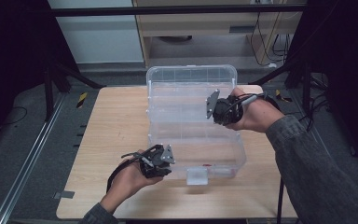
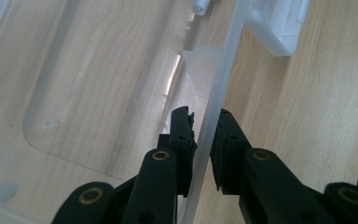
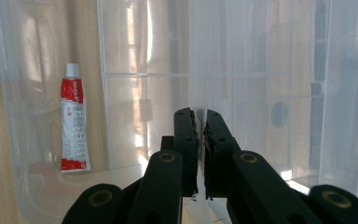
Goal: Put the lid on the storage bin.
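Left gripper fingers clamped on box near wall; right gripper pinching raised lid. Tube inside; closing left.

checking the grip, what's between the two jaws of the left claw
The clear wall of the plastic box stands between the jaws of the left claw, which clamp it on both sides, as the left gripper view shows.

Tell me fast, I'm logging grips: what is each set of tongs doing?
Left tongs: closed on the clear box's wall.
Right tongs: closed on the box's lid.
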